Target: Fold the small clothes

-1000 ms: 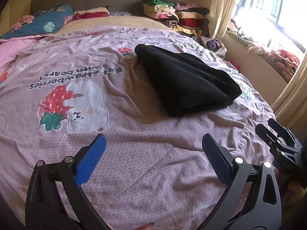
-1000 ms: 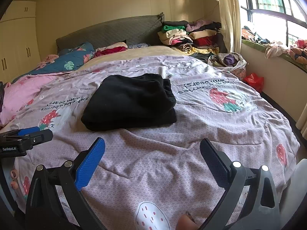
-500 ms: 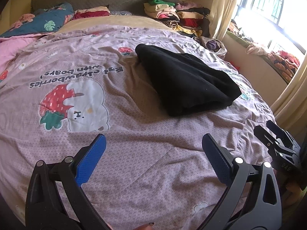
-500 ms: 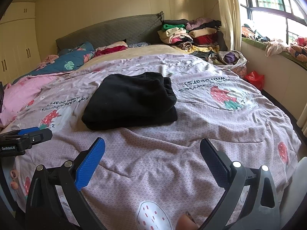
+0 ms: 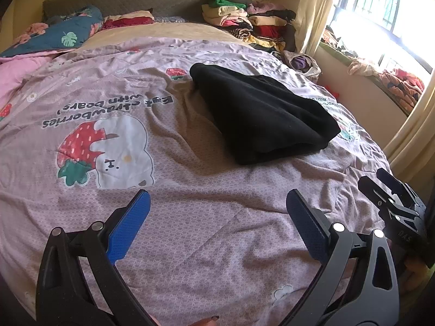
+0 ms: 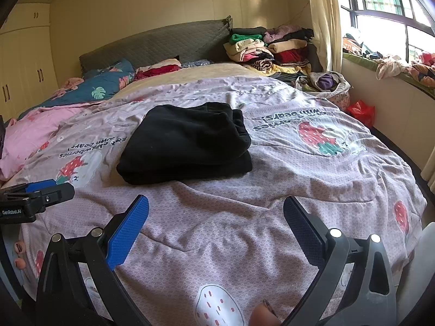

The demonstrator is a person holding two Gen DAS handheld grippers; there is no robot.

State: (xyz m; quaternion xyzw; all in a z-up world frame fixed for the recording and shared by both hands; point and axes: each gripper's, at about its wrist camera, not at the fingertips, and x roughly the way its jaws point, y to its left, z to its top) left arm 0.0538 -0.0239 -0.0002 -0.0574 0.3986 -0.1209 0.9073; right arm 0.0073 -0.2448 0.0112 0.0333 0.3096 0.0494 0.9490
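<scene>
both grippers hang over the near edge of the bed and neither is holding a thing. the left gripper [image 5: 217, 214] has its blue pads spread wide with only quilt between them, and the right gripper [image 6: 216, 214] shows the same, jaws wide apart and empty.

the piece that matters is the black folded garment [image 5: 261, 114], lying on the strawberry-print quilt [image 5: 190, 217] well beyond both sets of fingers, touching neither. in the left wrist view it sits in the upper right of centre, its long axis running from upper left down to lower right, with the thick folded edge at the lower right end turned toward the camera. in the right wrist view the same garment [image 6: 187, 141] sits up and a little left of centre, nearly square-on, its stacked fold edge along the bottom facing the jaws.

so it lies ahead and between the two tools, right of the left one and slightly left of the right one. my read is that the right gripper faces it more squarely and looks a touch nearer, though it is close. the bundle already looks folded, so the next reach may be to lift it away toward the pile of folded clothes [image 6: 266, 49] in the upper right by the headboard.
</scene>
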